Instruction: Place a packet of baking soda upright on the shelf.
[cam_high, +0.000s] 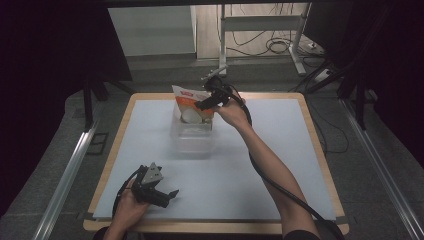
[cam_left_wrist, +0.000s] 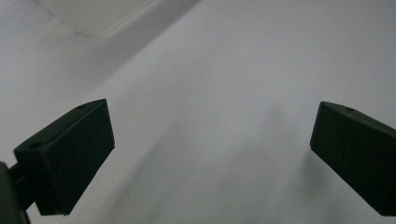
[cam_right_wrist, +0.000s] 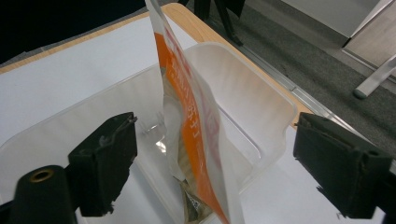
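Jaws of right gripper (cam_right_wrist: 212, 163) spread around pouch (cam_right_wrist: 196, 135) in bin (cam_right_wrist: 261, 107); left gripper (cam_left_wrist: 210, 158) spread.

The right gripper (cam_high: 206, 103) hovered at the pouch (cam_high: 189, 106) standing in the clear bin (cam_high: 192, 137) near the table's (cam_high: 280, 145) far edge.

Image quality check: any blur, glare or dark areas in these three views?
High view: table evenly lit, surroundings nearly black, fine detail soft. Left gripper view: soft, shadows on the white tabletop. Right gripper view: pouch sharp enough, print unreadable, mild sheen on the clear bin.
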